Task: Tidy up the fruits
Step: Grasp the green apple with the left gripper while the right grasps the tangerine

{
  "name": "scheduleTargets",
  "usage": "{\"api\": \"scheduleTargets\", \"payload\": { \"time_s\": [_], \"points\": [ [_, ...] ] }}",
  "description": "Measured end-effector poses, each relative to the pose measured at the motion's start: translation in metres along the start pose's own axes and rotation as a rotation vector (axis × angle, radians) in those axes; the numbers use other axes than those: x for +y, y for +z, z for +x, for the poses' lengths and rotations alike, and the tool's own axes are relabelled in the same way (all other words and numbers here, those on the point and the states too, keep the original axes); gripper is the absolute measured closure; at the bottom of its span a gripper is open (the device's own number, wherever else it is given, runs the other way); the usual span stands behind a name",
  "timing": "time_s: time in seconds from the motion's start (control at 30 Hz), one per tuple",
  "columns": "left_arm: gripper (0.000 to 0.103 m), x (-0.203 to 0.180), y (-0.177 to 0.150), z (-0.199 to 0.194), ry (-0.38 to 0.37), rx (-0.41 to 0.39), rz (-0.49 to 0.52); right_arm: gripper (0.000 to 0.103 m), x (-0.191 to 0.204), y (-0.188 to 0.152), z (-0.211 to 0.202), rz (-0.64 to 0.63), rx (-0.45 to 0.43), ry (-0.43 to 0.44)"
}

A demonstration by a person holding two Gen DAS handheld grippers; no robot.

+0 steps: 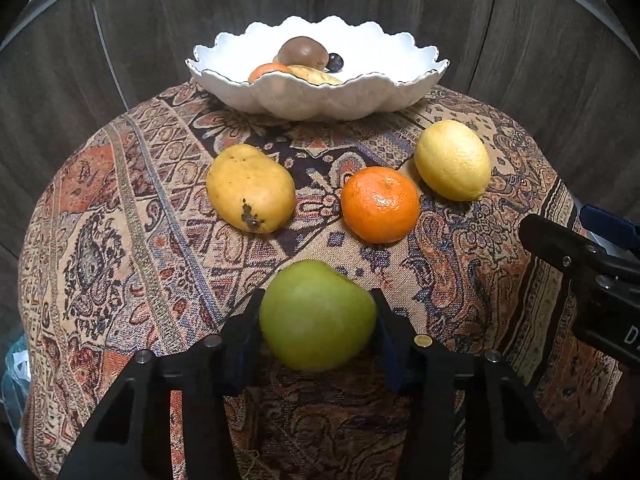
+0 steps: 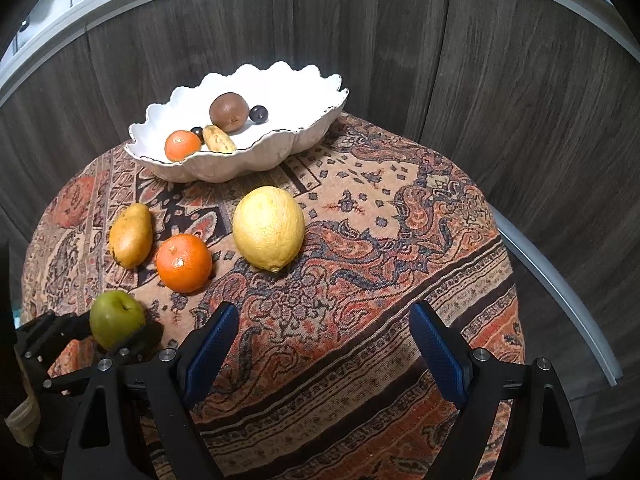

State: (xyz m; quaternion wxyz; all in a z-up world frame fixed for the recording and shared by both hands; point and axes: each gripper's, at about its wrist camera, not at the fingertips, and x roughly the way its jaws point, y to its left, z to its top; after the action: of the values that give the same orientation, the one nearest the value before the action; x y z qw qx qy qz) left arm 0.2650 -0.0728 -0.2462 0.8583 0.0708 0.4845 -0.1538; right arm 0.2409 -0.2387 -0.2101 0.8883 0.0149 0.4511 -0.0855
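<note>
Fingers point(image 1: 244, 332) of the left gripper point(image 1: 316, 328) press against both sides of a round green apple point(image 1: 316, 316), clamping it at the near edge of the round table point(image 1: 480, 280), which is draped in a patterned orange, beige and navy woven cloth; whether the apple rests on the cloth or is raised off it cannot be told. From the right wrist view the same apple point(image 2: 116, 318) sits in the black left gripper at the table's near left edge. The right gripper point(image 2: 324, 344) hovers over the near right part of the table with its blue-padded fingers point(image 2: 212, 344) spread wide and nothing between them. Toward the middle of the table lie three loose fruits: a yellow speckled pear point(image 1: 250, 188) on the left, a glossy orange mandarin point(image 1: 380, 204) in the centre, and a large pale yellow lemon point(image 1: 452, 160) just beside it on the right. At the far edge stands a white scalloped ceramic bowl point(image 1: 320, 100) holding a brown round fruit point(image 2: 228, 112), a second small mandarin point(image 2: 182, 145), a small yellow spotted fruit point(image 2: 218, 139) and two dark purple grapes point(image 2: 258, 113). Dark wood-grain panels point(image 2: 500, 80) rise behind the table.
</note>
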Motion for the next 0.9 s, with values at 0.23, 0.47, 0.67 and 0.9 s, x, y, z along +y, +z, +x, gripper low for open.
{"api": "scheduleTargets", "payload": {
  "time_s": [0.23,0.47,0.67,0.9],
  "points": [
    [0.055,0.009,0.001,-0.007,0.002,-0.019,-0.023,0.015,0.007,0.001,-0.003,-0.024,-0.009,-0.004],
    [0.055,0.028,0.002,-0.015,0.037,-0.031,-0.051,0.015,0.021,0.006,-0.003,-0.064,-0.019,0.000],
    [0.055,0.052,0.005,-0.023,0.078,-0.055,-0.099,0.015,0.046,0.012,-0.003,-0.113,-0.041,0.035],
    [0.055,0.077,0.006,-0.033,0.123,-0.075,-0.147,0.017,0.073,0.015,0.003,-0.160,-0.053,0.093]
  ]
}}
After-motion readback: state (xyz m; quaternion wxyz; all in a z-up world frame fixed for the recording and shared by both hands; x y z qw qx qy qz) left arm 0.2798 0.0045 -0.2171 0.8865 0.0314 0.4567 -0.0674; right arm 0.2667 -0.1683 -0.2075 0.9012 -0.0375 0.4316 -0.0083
